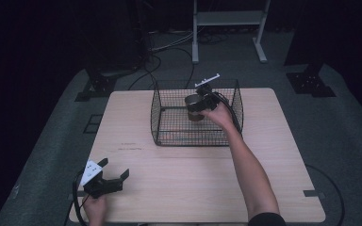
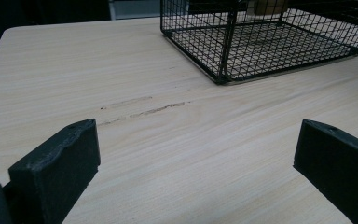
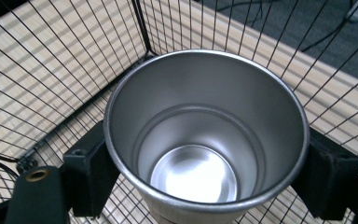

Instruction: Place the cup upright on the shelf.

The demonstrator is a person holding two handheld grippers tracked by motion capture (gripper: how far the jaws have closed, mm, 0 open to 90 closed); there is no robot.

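The right claw (image 3: 205,163) clamps the rigid, probably light, slick steel cup (image 3: 205,135) near its rim inside the wire basket (image 1: 169,120); the left claw (image 2: 196,168) rests apart.

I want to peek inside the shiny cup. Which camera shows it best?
The right gripper view: it looks straight down into the empty metal cup, clamped by the right claw. The high view shows it small inside the wire basket; the left gripper view barely glimpses it.

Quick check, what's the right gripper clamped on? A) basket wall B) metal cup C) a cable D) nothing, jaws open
B: in the right gripper view the jaws of the right gripper press both sides of the empty metal cup, held inside the wire basket.
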